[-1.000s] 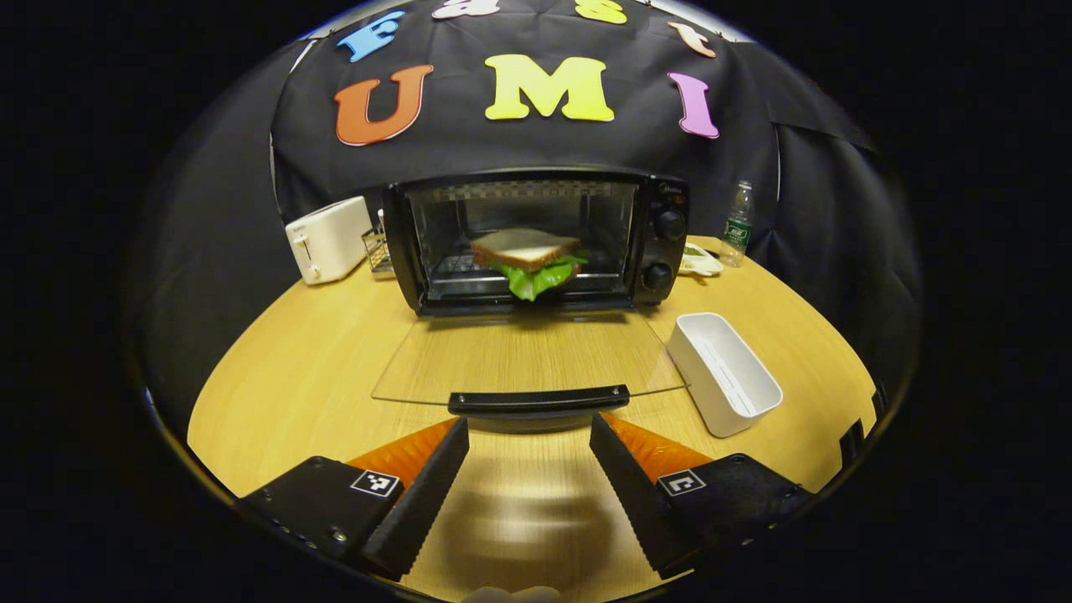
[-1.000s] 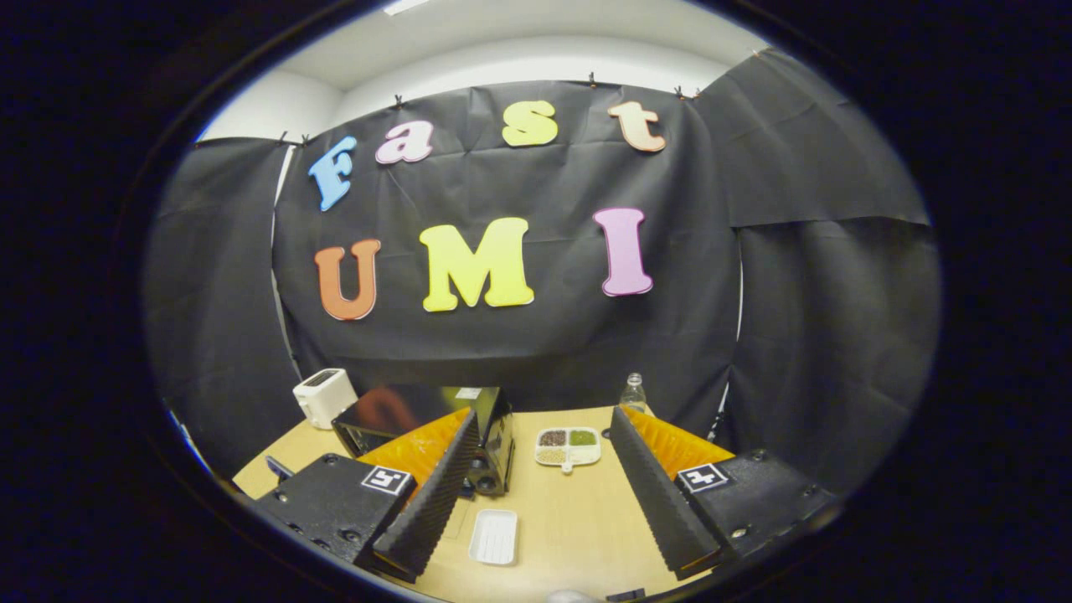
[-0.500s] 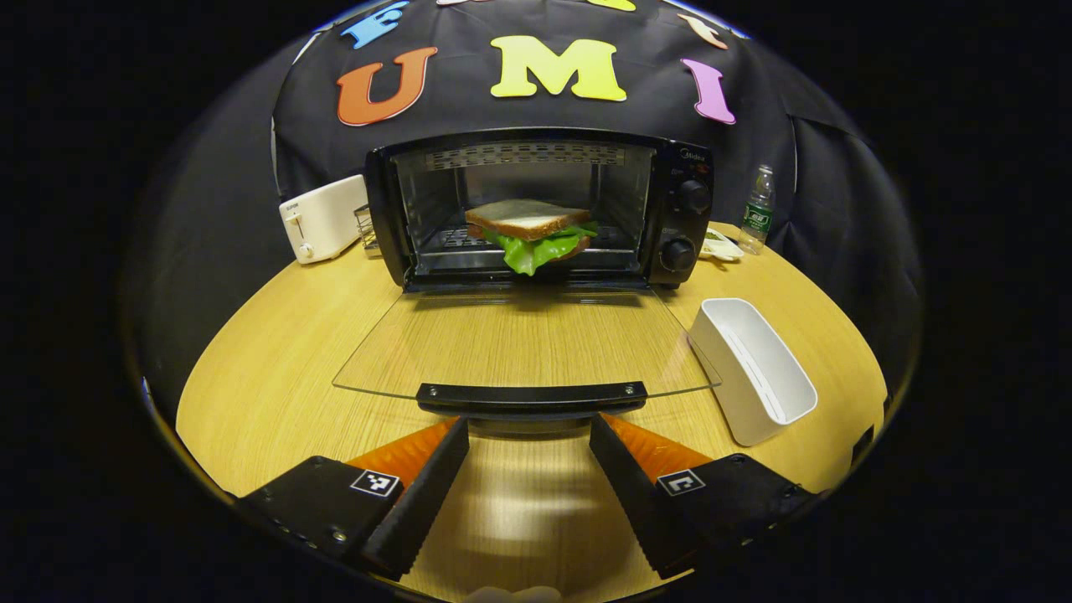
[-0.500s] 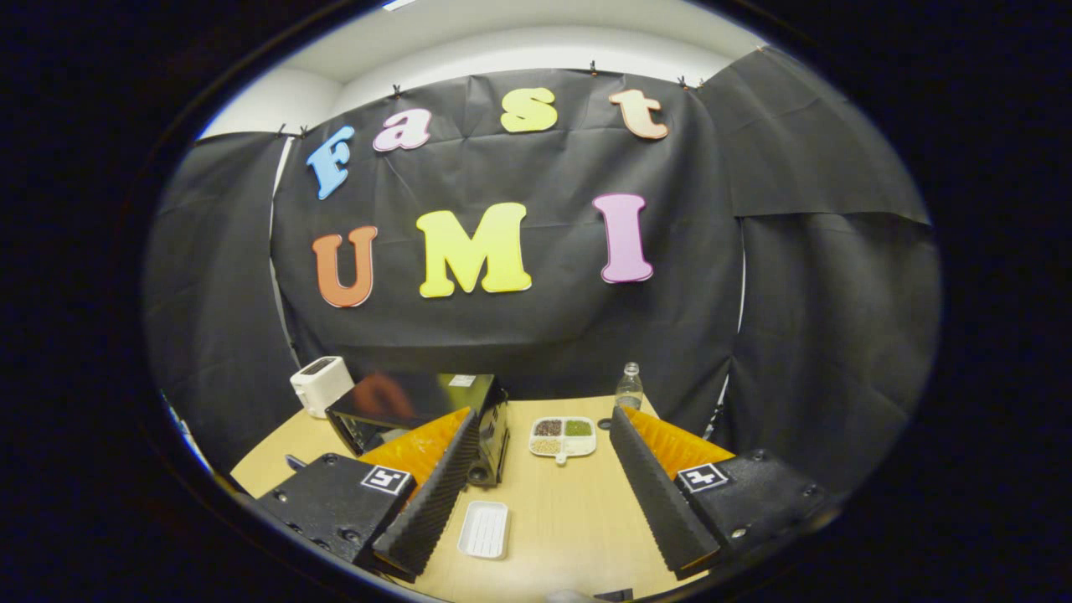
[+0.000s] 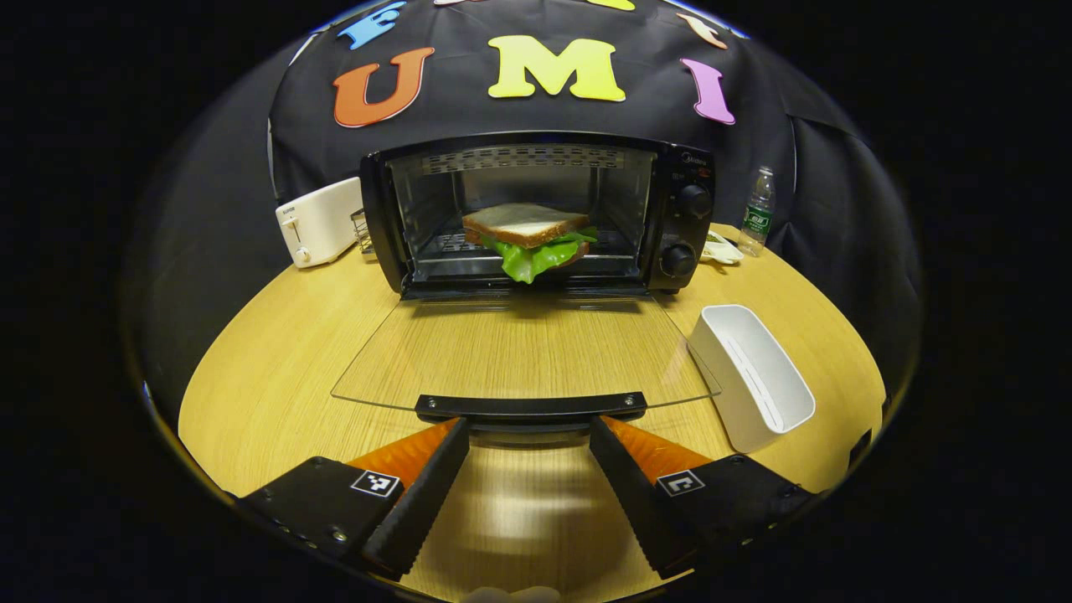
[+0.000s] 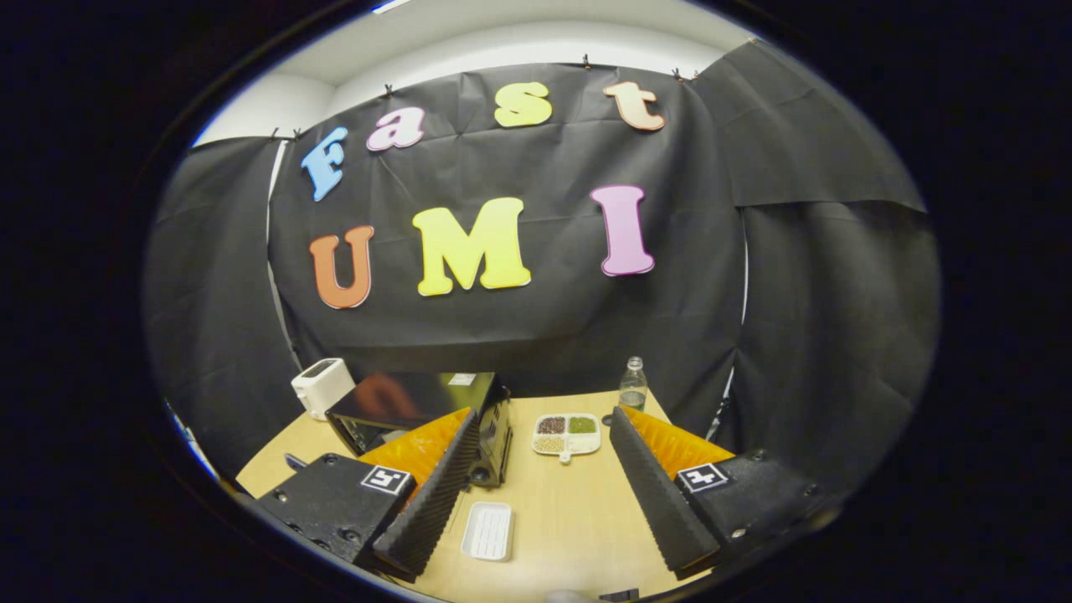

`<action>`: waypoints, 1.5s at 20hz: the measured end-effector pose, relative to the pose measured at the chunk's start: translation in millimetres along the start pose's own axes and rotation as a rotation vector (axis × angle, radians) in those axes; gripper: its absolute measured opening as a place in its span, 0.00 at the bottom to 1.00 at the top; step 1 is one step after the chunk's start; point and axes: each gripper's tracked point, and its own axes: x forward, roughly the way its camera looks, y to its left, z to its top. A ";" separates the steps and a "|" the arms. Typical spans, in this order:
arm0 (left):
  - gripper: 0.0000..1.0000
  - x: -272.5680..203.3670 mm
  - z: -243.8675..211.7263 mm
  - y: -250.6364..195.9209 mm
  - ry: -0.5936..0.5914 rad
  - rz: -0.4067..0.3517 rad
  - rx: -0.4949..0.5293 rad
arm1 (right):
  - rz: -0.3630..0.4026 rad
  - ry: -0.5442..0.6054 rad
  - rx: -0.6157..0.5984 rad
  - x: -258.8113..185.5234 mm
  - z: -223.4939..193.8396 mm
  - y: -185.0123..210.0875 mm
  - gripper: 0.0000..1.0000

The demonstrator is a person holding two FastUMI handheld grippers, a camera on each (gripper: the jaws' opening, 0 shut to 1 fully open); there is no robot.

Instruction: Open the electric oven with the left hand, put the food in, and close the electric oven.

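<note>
With the sandwich (image 5: 528, 239) already set on the toaster oven (image 5: 536, 213) rack at 12 o'clock, the door handle (image 5: 531, 407) could be missed or pushed askew by the wide-spread, empty left gripper (image 5: 528, 440), while the right gripper (image 6: 544, 486) is held wide and empty.

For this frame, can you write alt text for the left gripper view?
A sandwich sits inside the open oven, its glass door flat over the table. The open left gripper hovers at the door handle.
</note>
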 end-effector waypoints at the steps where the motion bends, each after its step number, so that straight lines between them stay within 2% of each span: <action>1: 0.95 -1.1 2.0 0.0 -0.002 -0.001 0.001 | 0.005 -0.002 -0.001 0.5 1.0 1.8 0.94; 2: 0.96 -3.4 4.2 0.0 -0.007 -0.002 -0.002 | 0.006 -0.004 -0.004 0.3 1.5 2.5 0.94; 3: 0.95 -5.8 8.5 0.1 -0.011 -0.003 -0.004 | 0.010 -0.006 -0.005 1.1 2.7 4.2 1.00; 4: 0.95 -8.2 12.8 0.9 -0.020 -0.005 -0.005 | 0.012 -0.009 -0.005 1.0 3.7 5.5 0.94; 12: 0.96 -26.4 73.6 2.8 -0.102 -0.017 -0.007 | 0.016 -0.036 0.007 2.3 15.6 9.5 0.94; 13: 0.95 -26.7 82.9 2.8 -0.115 -0.019 -0.002 | 0.016 -0.040 0.009 2.4 17.0 10.7 1.00; 14: 0.96 -27.3 89.0 2.7 -0.122 -0.020 0.001 | 0.019 -0.047 0.012 2.3 19.8 11.9 0.94; 16: 0.96 -27.9 107.9 5.0 -0.143 -0.022 0.014 | 0.015 -0.053 0.014 3.3 21.5 12.4 0.94; 30: 0.96 8.7 169.5 13.9 -0.181 -0.013 0.022 | -0.032 -0.055 0.029 10.6 26.4 3.8 0.94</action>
